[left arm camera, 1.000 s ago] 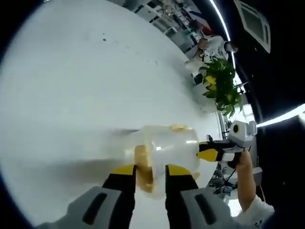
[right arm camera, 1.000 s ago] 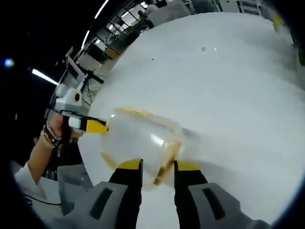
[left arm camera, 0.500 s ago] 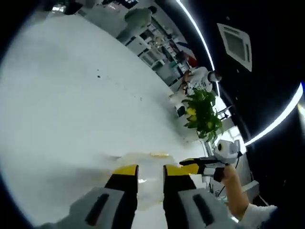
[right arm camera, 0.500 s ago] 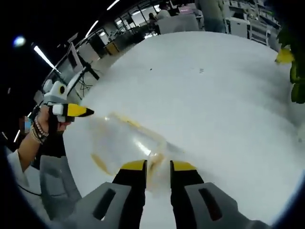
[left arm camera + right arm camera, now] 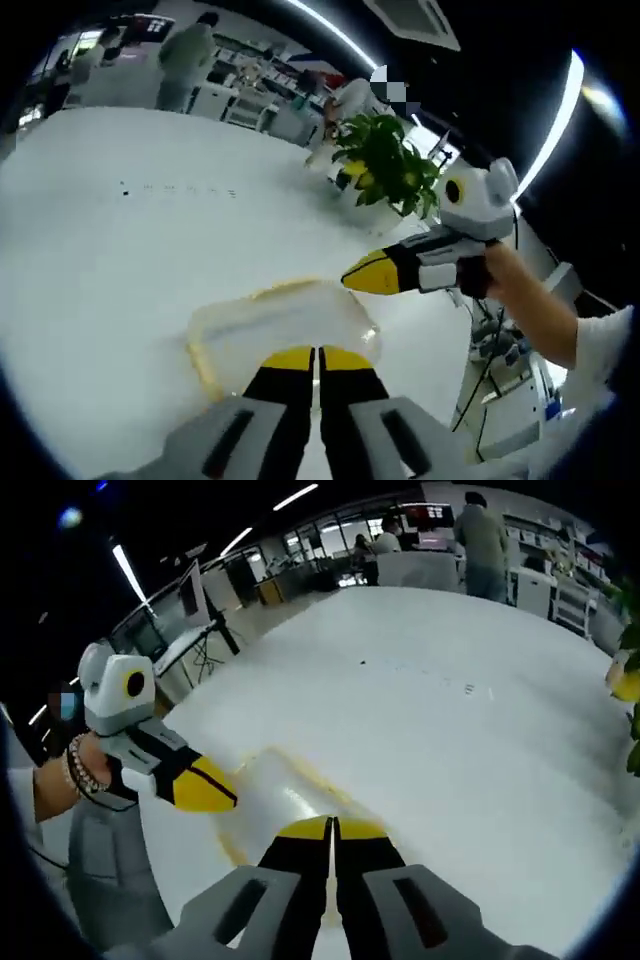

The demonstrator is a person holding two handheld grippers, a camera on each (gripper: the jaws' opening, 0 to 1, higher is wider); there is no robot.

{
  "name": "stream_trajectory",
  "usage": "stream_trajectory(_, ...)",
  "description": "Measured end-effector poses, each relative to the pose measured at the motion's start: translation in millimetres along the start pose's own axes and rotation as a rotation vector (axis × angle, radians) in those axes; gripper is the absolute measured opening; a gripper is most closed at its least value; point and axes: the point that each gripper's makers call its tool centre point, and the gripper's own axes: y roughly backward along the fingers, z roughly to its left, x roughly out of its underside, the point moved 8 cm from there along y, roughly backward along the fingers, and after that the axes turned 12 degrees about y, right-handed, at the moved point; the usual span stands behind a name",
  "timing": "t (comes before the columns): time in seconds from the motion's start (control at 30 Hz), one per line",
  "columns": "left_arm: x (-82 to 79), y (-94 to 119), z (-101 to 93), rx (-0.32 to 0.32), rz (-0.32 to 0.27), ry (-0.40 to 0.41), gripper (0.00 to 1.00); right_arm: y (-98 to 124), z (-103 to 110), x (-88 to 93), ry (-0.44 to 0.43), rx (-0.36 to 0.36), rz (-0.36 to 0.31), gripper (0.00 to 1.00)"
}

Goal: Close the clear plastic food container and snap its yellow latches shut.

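The clear plastic container [image 5: 275,322] with a yellow rim lies flat on the white table [image 5: 120,240], its lid down. My left gripper [image 5: 318,356] is shut, its yellow tips pressed together just above the container's near edge. My right gripper [image 5: 356,277], held in a hand, comes in from the right with its tips together near the container's far right corner. In the right gripper view the container [image 5: 285,785] is a faint clear shape with a yellow edge. My right gripper [image 5: 331,827] is shut over its near side, and my left gripper [image 5: 226,794] points in from the left.
A potted green plant [image 5: 385,165] with yellow blooms stands at the table's far edge. People stand among desks and shelves beyond the table [image 5: 480,530]. The table's edge [image 5: 440,330] runs close on the right, past the container.
Both grippers' jaws, apart half a second ago, have come together. Both views have swung and tilted, and each other gripper now looms much closer.
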Motion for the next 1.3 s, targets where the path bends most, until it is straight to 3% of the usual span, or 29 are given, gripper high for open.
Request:
stream_trajectory(0.17,5.5,-11.9,-6.1,-0.02,0.039,-0.099,0.0,-16.1,7.6,-1.4,0.107,-0.015,0.076,0.0)
stream_trajectory(0.27,5.2,-16.3,-6.3,-0.01,0.047,-0.101,0.0,-23.2,18.8,-1.6,0.148,-0.037,0.086,0.0)
stream_trajectory(0.37,8.9,-19.5,-6.1,-0.007,0.067,-0.103,0.0,-30.4,13.9,-5.6,0.175,-0.04,0.09,0.0)
stream_trajectory(0.53,23.7,-21.2,-6.1,0.014,0.128,-0.099,0.0,-33.7,12.9,-9.8,0.217,0.006,0.08,0.0)
stream_trajectory(0.57,23.2,-19.5,-6.8,0.025,0.103,-0.103,0.0,-36.8,10.4,-14.3,0.221,0.016,0.074,0.0)
stream_trajectory(0.83,19.4,-24.3,2.2,0.014,0.108,-0.1,0.0,-39.4,-3.9,-33.1,0.195,0.092,0.028,0.0)
stream_trajectory(1.0,19.1,-25.3,2.9,0.017,0.109,-0.102,0.0,-48.9,-17.3,-35.4,0.235,0.154,0.075,0.0)
stream_trajectory(1.3,21.2,-24.9,-0.8,0.022,0.098,-0.125,0.0,-61.4,-20.5,-26.2,0.197,0.139,0.13,0.0)
